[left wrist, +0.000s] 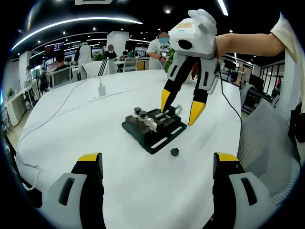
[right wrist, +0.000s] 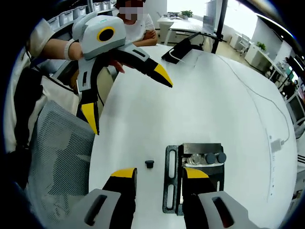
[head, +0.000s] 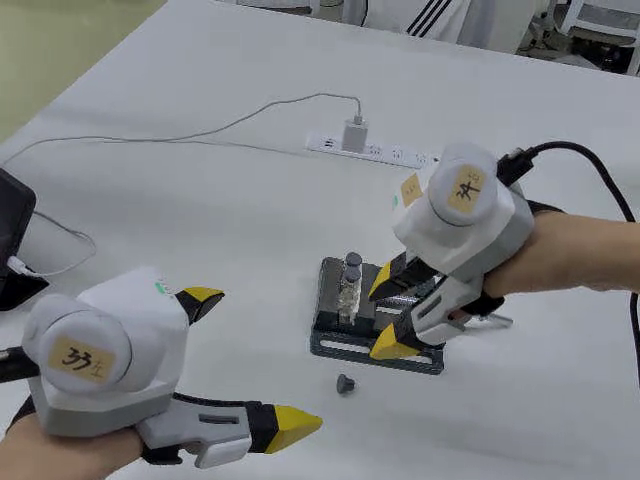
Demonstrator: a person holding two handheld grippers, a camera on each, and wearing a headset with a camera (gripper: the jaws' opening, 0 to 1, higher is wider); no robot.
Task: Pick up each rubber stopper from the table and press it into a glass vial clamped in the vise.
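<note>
A black vise point(head: 345, 345) sits mid-table and clamps glass vials point(head: 350, 285), two of which carry dark stoppers on top. One loose grey rubber stopper point(head: 345, 383) lies on the table just in front of the vise, also seen as the stopper point(left wrist: 174, 152) and the stopper point(right wrist: 149, 163). My right gripper point(head: 385, 315) hovers open over the vise's right end, with nothing between its yellow-tipped jaws. My left gripper point(head: 250, 360) is open at the lower left, a hand's width from the stopper. In the right gripper view, the vise point(right wrist: 171, 183) lies under my own jaws.
A white power strip point(head: 370, 150) with a charger and a long cable lies at the back of the white table. A dark device point(head: 10, 235) sits at the left edge. A mesh chair point(right wrist: 57, 157) stands by the table. People stand in the background.
</note>
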